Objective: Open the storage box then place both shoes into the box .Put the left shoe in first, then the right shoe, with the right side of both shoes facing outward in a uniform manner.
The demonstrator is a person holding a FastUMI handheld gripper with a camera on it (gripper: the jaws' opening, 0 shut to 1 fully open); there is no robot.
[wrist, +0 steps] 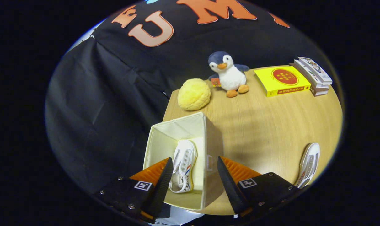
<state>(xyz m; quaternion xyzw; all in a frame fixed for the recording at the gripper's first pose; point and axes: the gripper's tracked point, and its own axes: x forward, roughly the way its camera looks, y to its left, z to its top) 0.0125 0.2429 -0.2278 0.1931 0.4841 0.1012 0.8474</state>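
Gripper view, as I log it: my gripper (194,171) spread wide, empty, above the open storage box (213,138). Left shoe (184,166) inside, between fingers. Right shoe (309,164) on wooden table (271,125), 3 o'clock. Yellow bun plush (194,94), penguin plush (229,73), books (282,81), 12–1 o'clock.

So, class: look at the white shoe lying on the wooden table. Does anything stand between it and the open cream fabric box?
Nothing visible does. The white canvas shoe on the table lies apart from the cream fabric storage box, with bare wooden tabletop between them. The open gripper hovers over the box, above the other shoe already inside.
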